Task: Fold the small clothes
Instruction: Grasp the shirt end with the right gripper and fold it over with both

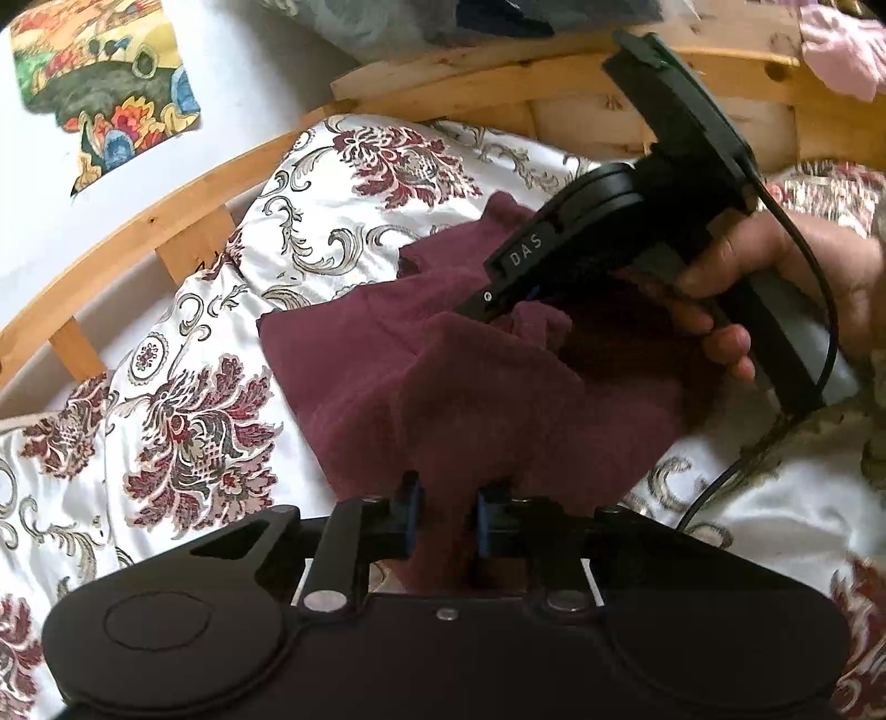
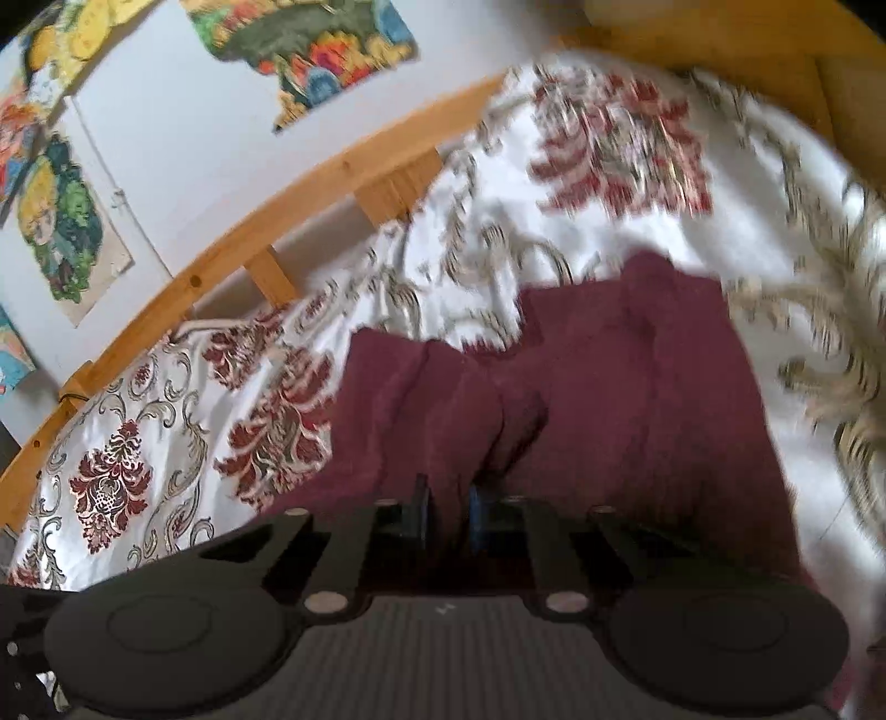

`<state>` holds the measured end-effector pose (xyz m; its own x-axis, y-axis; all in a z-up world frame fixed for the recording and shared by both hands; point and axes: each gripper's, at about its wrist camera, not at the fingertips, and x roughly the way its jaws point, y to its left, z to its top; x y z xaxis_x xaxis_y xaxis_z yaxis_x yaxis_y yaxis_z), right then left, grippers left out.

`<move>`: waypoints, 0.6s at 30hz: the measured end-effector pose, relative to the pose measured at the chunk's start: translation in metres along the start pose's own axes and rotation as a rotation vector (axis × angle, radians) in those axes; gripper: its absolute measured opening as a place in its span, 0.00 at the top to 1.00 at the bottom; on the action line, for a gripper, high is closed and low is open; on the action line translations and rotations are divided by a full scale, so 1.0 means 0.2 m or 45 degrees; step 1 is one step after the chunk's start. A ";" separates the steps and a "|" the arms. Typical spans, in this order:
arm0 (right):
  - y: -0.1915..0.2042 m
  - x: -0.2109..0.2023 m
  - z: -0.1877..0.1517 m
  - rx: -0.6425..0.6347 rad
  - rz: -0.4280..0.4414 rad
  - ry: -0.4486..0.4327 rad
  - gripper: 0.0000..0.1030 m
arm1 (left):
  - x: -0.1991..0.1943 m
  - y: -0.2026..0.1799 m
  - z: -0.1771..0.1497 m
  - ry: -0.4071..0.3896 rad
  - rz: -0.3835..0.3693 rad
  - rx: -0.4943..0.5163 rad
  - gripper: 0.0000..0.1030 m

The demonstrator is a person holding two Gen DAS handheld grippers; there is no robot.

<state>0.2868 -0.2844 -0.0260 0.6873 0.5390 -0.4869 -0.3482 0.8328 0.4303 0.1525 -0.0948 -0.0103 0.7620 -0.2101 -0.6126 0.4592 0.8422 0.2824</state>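
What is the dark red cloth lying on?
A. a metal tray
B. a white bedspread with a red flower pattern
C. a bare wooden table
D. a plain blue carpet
B: the maroon garment lies on a white bedspread with dark red flowers and grey scrolls, and a wooden bed frame runs along behind it.

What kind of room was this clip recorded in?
Most likely a bedroom. The maroon garment lies on a bed with a white floral bedspread, a wooden bed frame runs along a pale wall, and colourful pictures hang on that wall.
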 end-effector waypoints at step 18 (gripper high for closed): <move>-0.01 -0.31 0.14 -0.313 -0.287 -0.165 0.86 | 0.02 -0.22 0.22 -0.116 -0.164 0.108 0.83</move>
<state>0.2632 -0.3223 0.0252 0.8342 0.3307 -0.4414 -0.3106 0.9430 0.1195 0.1558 -0.1549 0.0063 0.7307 -0.3611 -0.5793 0.5899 0.7612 0.2696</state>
